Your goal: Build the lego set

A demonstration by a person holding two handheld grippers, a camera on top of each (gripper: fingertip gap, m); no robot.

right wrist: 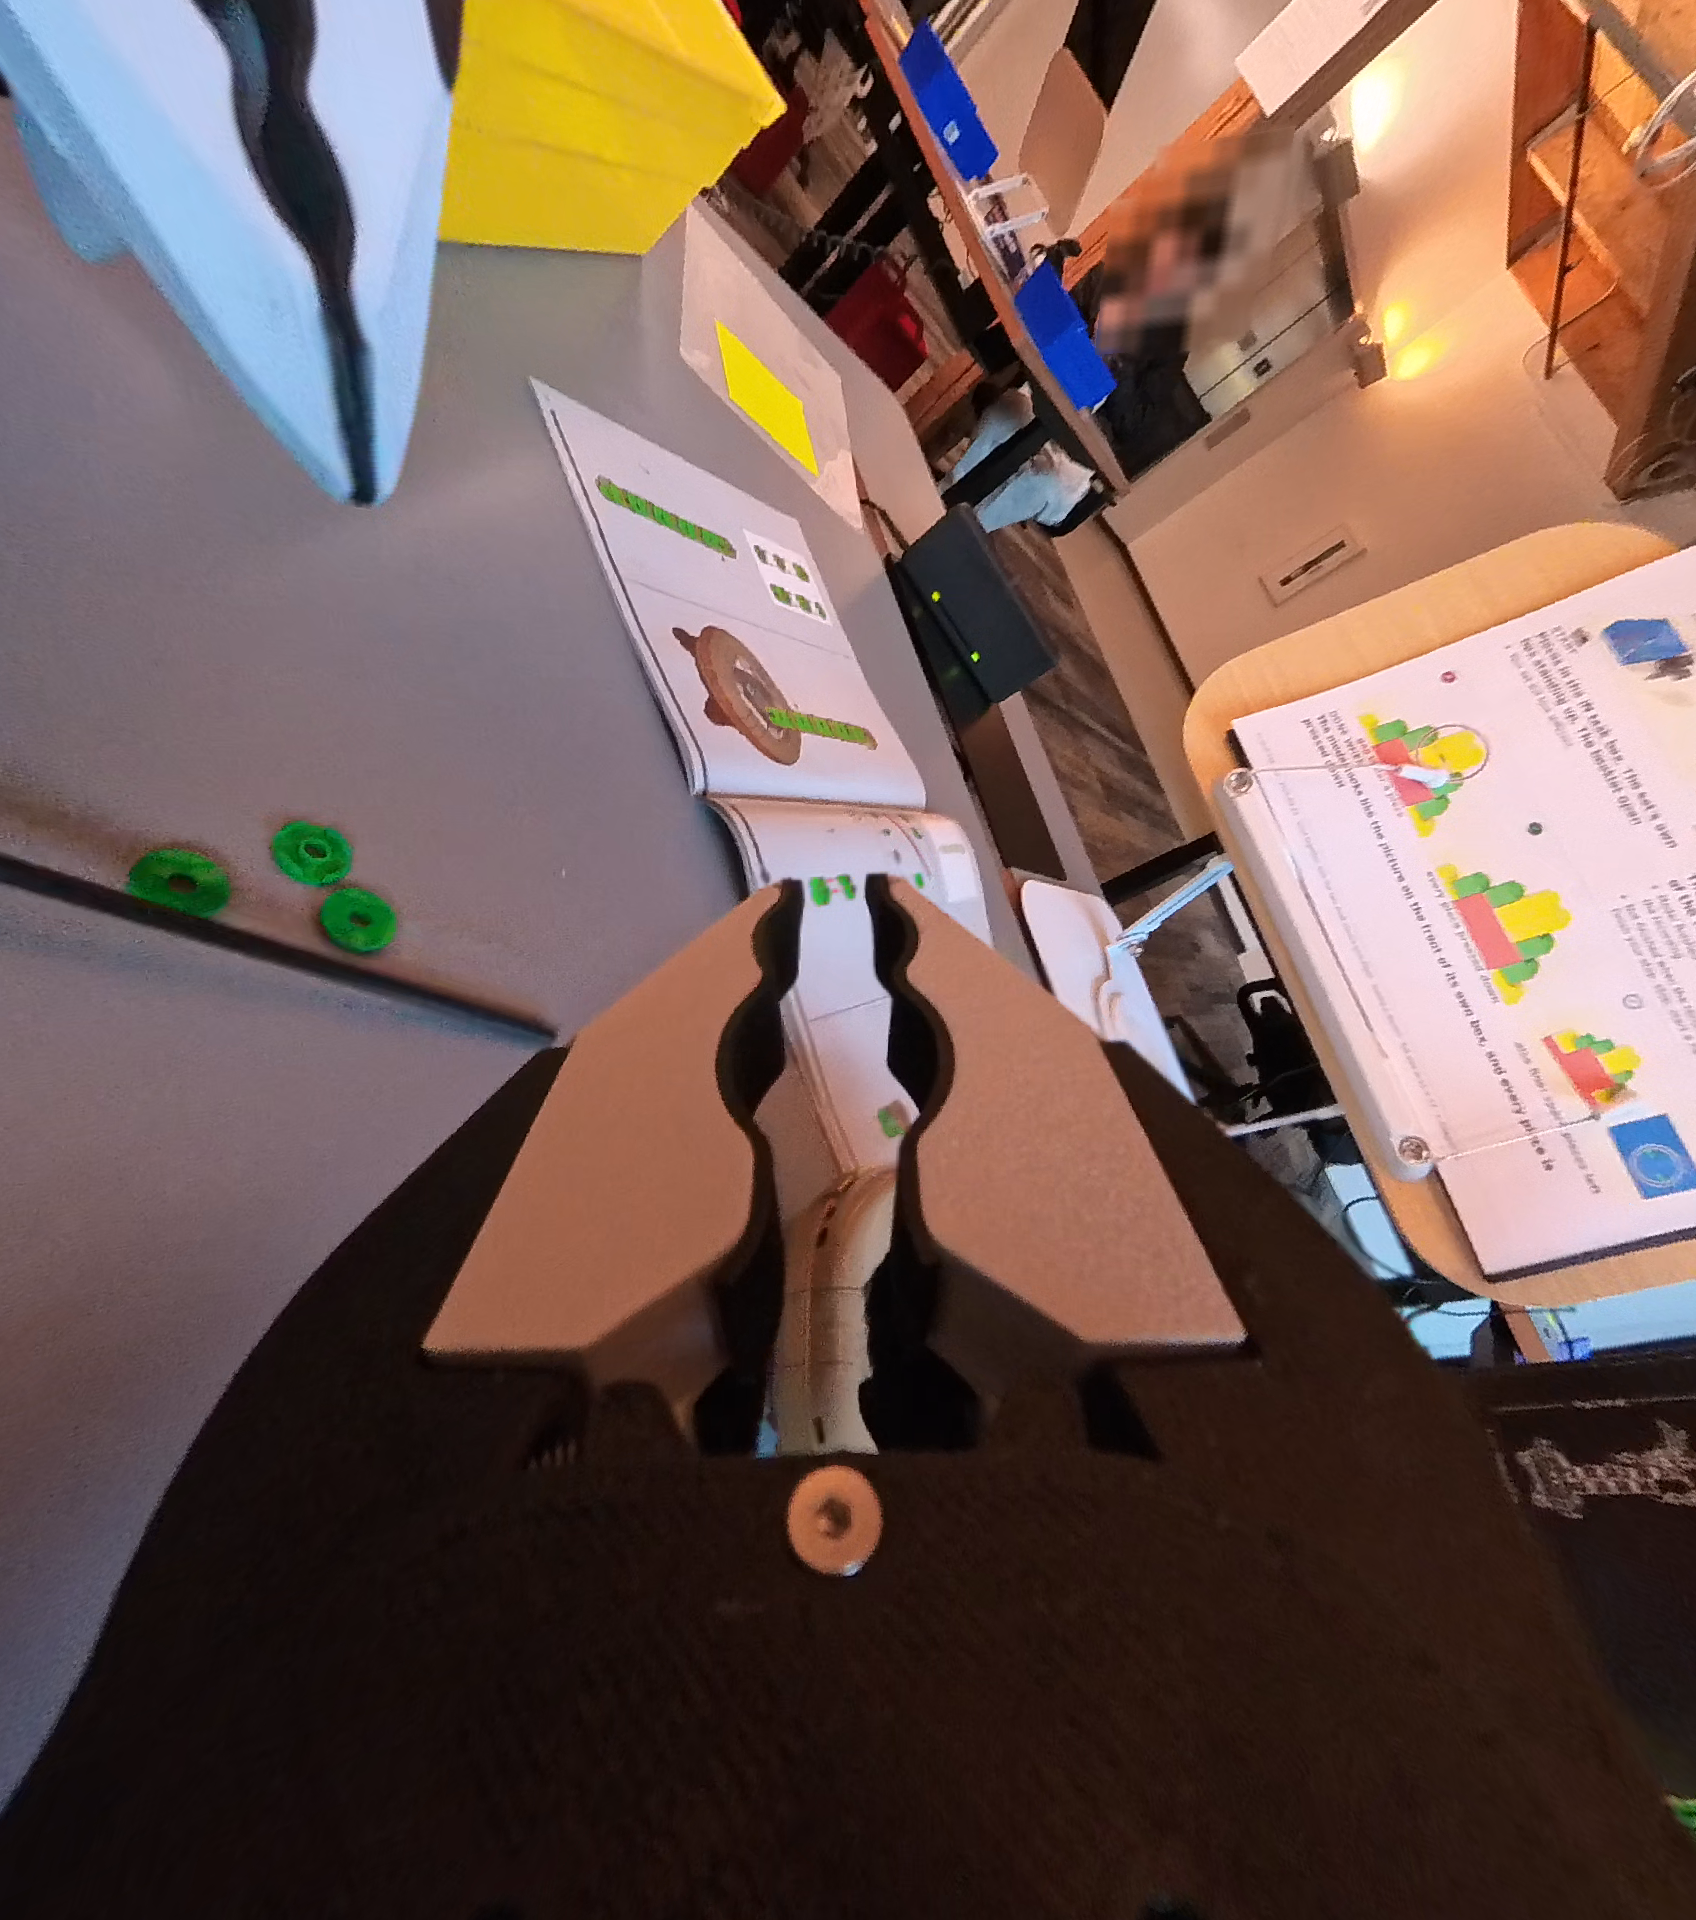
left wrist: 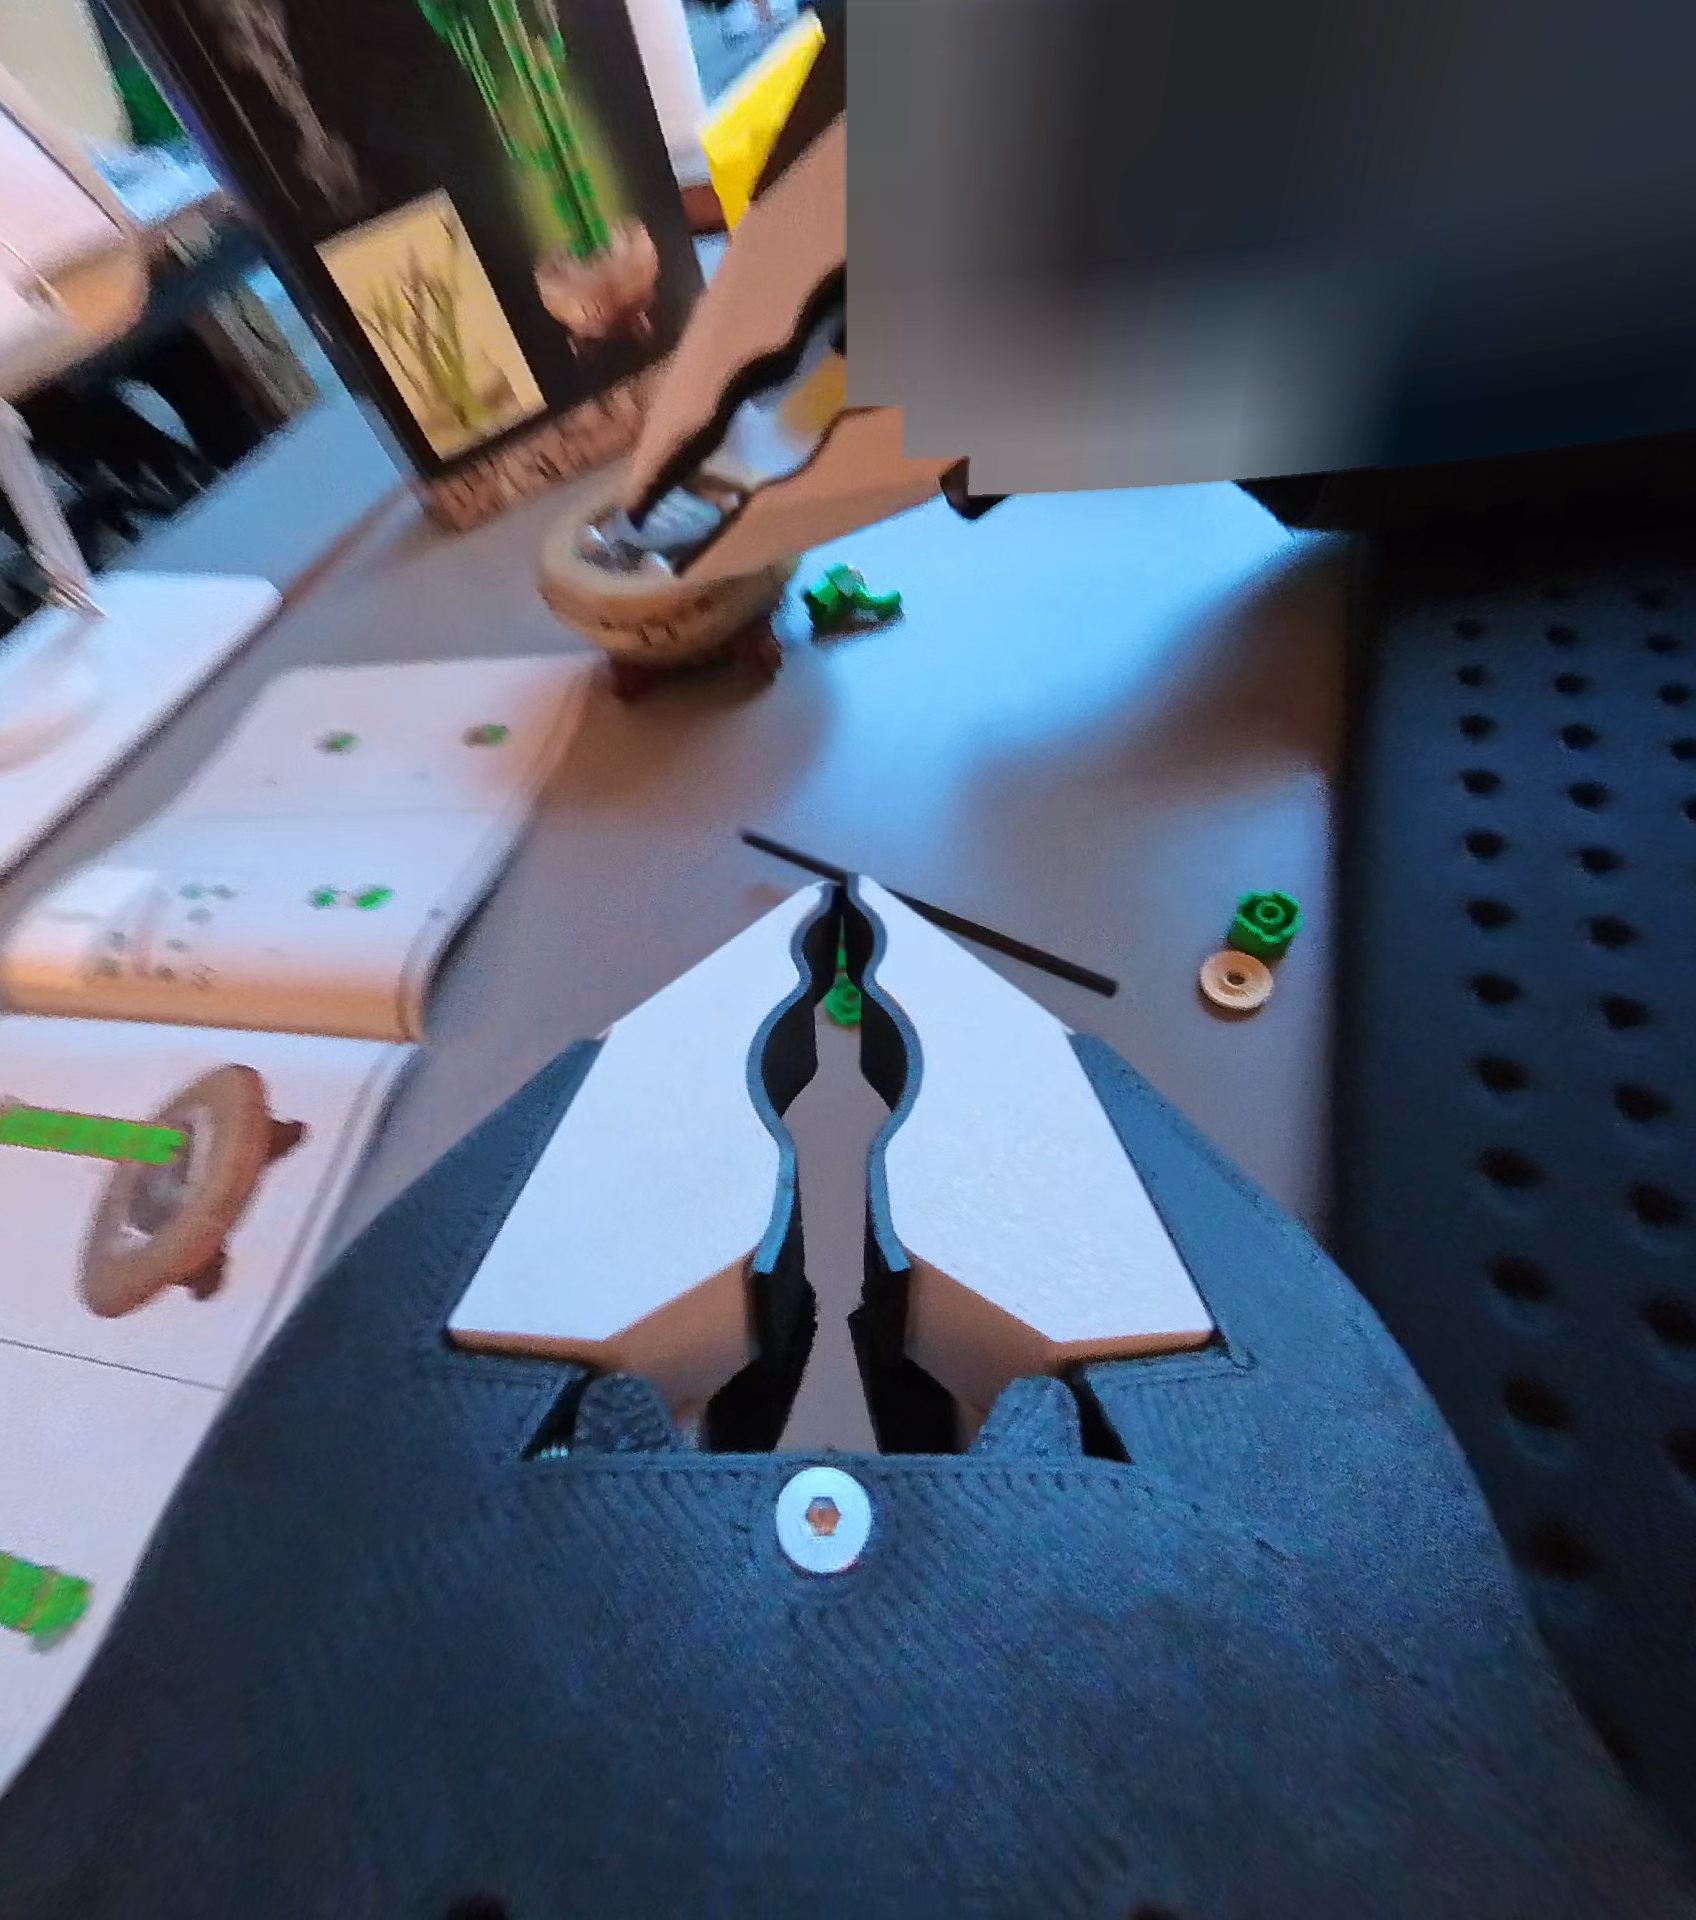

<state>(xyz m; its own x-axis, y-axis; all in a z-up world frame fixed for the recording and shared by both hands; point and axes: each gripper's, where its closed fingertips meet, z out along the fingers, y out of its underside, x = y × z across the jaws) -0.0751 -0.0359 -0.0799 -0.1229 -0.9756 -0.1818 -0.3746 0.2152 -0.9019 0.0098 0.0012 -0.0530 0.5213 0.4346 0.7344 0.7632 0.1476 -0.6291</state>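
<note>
Done: a tan round Lego pot on dark red feet [left wrist: 657, 613] stands far on the grey worktop [left wrist: 1031, 727]; nothing green rises from it yet
Right claw [left wrist: 657, 514]: tips reach down into the pot; in its own view the jaws stand narrowly apart around a pale rounded part, grip uncertain
Left claw [left wrist: 846, 894]: tips nearly shut on a thin black rod [left wrist: 1010, 945], low over the worktop
Loose: three flat green round pieces [right wrist: 314, 852] beside the rod; green stud piece [left wrist: 1265, 920] and tan disc [left wrist: 1236, 979] right
Guide: open white instruction booklet [left wrist: 283, 831] left
Left: judged early; stalk unbuilt
</note>
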